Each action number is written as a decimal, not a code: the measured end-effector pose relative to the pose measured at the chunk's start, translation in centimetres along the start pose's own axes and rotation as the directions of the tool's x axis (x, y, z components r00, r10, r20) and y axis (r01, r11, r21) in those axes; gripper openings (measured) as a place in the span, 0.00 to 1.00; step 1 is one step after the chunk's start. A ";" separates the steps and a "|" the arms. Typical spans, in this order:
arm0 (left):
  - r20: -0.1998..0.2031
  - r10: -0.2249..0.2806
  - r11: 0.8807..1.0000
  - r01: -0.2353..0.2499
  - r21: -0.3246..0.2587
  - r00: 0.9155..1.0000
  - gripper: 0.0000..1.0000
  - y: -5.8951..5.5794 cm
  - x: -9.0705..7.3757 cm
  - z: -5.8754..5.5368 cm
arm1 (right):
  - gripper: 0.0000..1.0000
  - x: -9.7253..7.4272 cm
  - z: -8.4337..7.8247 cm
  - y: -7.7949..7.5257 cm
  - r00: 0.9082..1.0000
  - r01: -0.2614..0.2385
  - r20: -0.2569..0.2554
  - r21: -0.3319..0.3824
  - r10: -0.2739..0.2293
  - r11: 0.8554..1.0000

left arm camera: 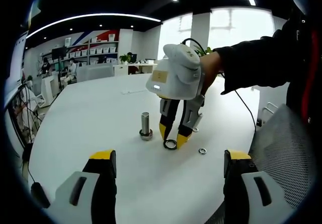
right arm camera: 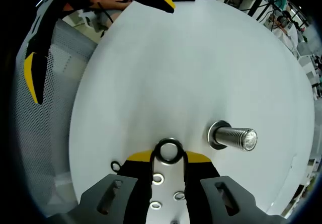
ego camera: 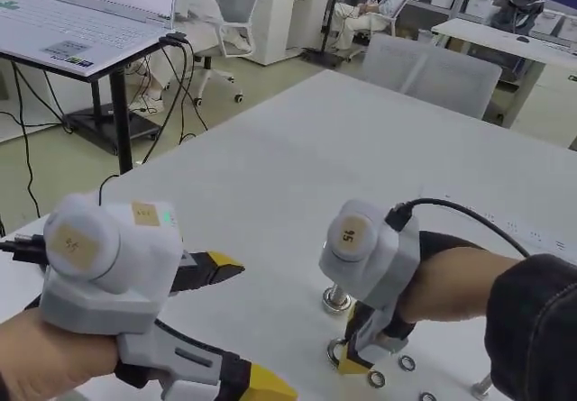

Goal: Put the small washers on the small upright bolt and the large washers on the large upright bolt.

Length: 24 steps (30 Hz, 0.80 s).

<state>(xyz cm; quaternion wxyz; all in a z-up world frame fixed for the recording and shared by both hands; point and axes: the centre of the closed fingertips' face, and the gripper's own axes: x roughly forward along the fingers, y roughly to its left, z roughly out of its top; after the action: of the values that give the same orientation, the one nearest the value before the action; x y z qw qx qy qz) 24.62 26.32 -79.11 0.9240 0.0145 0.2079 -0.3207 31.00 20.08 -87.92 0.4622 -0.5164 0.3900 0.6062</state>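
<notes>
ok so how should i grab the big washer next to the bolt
Pinch the big washer across its outer rim, a jaw on each opposite edge, coming straight down. It lies flat on the table as a thin ring, so only its edges offer purchase. The right gripper points down with its tips either side of it; the bolt stands clear beside it.

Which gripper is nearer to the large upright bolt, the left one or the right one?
Right. The right gripper stands just beside the large upright bolt, jaws around a large washer. The left gripper is farther off, open, facing the bolt across the table.
</notes>
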 end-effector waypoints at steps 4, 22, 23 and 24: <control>-0.001 0.002 1.000 -0.002 -0.001 1.000 0.88 0.0 0.0 0.0 | 0.23 0.0 0.0 0.0 1.000 -0.003 -0.006 -0.003 0.002 1.000; 0.002 -0.003 1.000 0.003 0.003 1.000 0.88 0.1 0.1 0.2 | 0.23 -2.2 -0.5 -0.7 1.000 0.023 -0.008 0.000 -0.023 1.000; 0.002 -0.004 1.000 0.004 0.003 1.000 0.88 0.1 0.2 0.2 | 0.23 -2.4 -0.6 -0.7 1.000 0.024 -0.009 0.001 -0.024 1.000; 0.001 -0.004 1.000 0.004 0.004 1.000 0.88 0.1 0.2 0.2 | 0.23 -2.5 -0.6 -0.7 1.000 0.026 -0.009 0.002 -0.026 1.000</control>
<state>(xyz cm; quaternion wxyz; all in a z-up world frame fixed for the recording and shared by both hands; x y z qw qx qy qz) 24.86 26.27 -79.01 0.9233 0.0157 0.2069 -0.3231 31.96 19.26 -85.53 0.4687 -0.5236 0.3862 0.5975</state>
